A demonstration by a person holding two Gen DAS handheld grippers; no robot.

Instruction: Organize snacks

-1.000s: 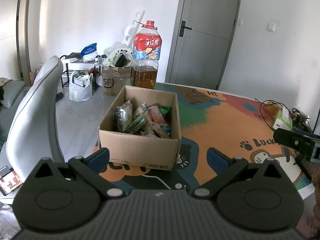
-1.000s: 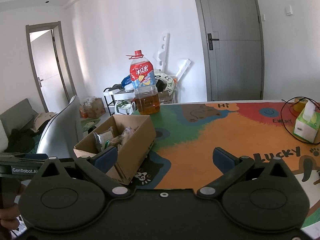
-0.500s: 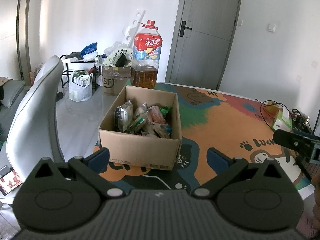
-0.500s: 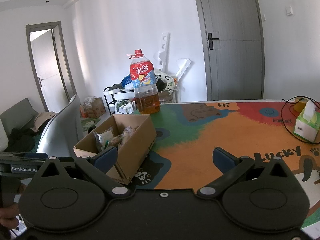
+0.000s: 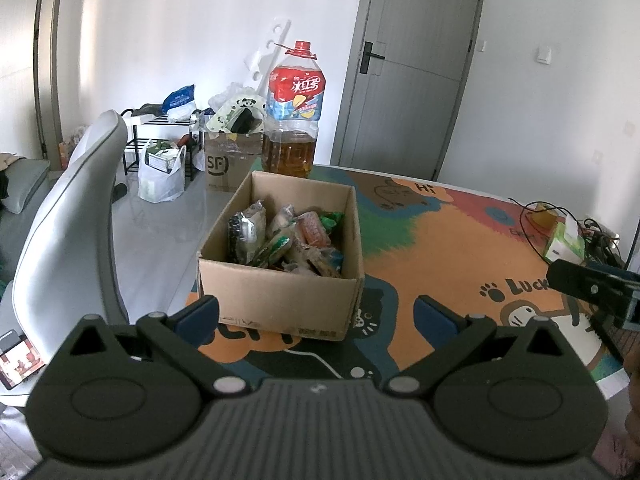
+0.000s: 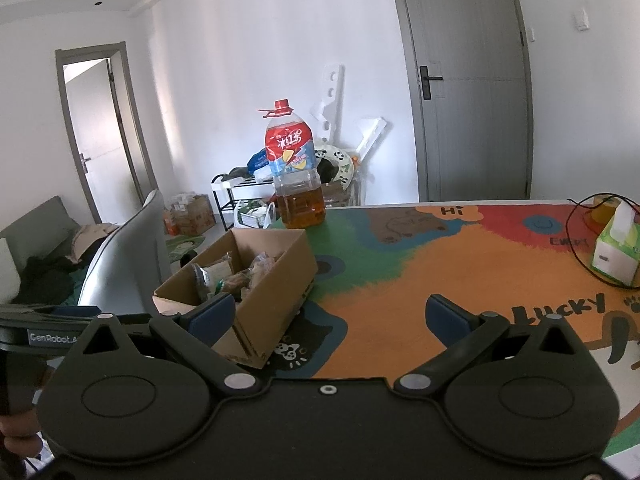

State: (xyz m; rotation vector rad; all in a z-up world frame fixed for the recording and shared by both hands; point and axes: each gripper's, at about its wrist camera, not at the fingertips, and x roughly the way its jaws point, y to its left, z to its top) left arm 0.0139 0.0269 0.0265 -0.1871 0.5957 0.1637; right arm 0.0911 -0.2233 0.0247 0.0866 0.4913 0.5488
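An open cardboard box (image 5: 280, 300) stands on the colourful table mat near the table's left edge; it also shows in the right wrist view (image 6: 272, 280). Several snack packets (image 5: 286, 240) lie inside it, also in the right wrist view (image 6: 236, 276). My left gripper (image 5: 316, 314) is open and empty, held in front of the box and a little above the table. My right gripper (image 6: 328, 314) is open and empty, to the right of the box over the mat. Its body shows at the right edge of the left wrist view (image 5: 592, 288).
A large oil bottle (image 5: 294, 116) with a red cap stands behind the box (image 6: 294, 176). A tissue box (image 6: 614, 248) and black cables (image 6: 580, 240) lie at the table's far right. A grey chair (image 5: 68, 220) stands left of the table. Bags and boxes clutter the floor behind.
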